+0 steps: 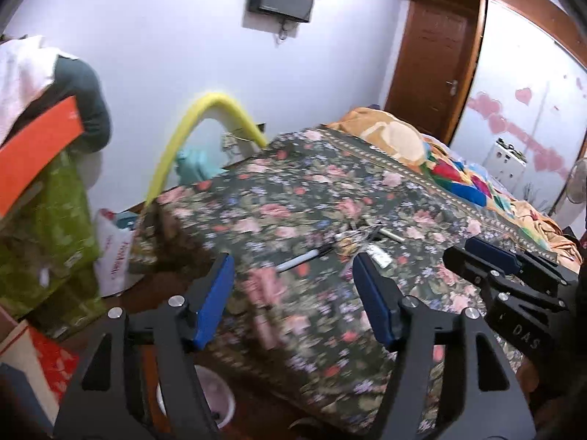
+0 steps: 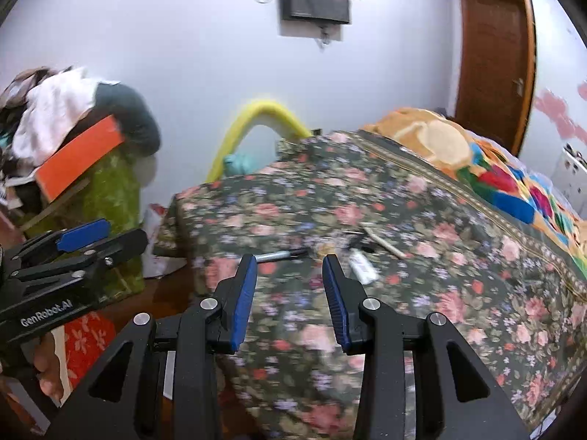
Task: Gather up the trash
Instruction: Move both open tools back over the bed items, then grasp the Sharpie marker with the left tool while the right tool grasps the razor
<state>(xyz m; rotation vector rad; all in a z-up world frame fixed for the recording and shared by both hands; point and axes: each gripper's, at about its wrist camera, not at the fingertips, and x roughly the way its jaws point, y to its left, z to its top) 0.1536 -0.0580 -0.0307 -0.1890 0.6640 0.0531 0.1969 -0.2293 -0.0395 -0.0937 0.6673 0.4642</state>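
Note:
Small litter lies on the floral bedspread [image 1: 312, 198]: a white pen [image 1: 302, 259] [image 2: 280, 255], a crumpled wrapper [image 1: 350, 237], a small white packet [image 1: 379, 258] [image 2: 363, 267] and a thin pale stick [image 1: 392, 234] [image 2: 385, 244]. My left gripper [image 1: 292, 260] hovers over the bed's near corner, jaws wide apart with nothing between them; the pen lies just beyond its tips. My right gripper [image 2: 290, 258] is open too, empty, short of the same litter. Each gripper shows in the other's view: the right gripper [image 1: 477, 253] and the left gripper [image 2: 91, 234]. The picture is blurred.
A white bucket [image 1: 220, 399] stands on the floor below the bed's corner. A white plastic bag [image 1: 113, 256], a green-draped pile [image 1: 47, 227] with an orange box [image 1: 40, 146] and a yellow padded tube [image 1: 190, 124] crowd the left. An orange blanket [image 1: 458, 168] covers the bed's far side.

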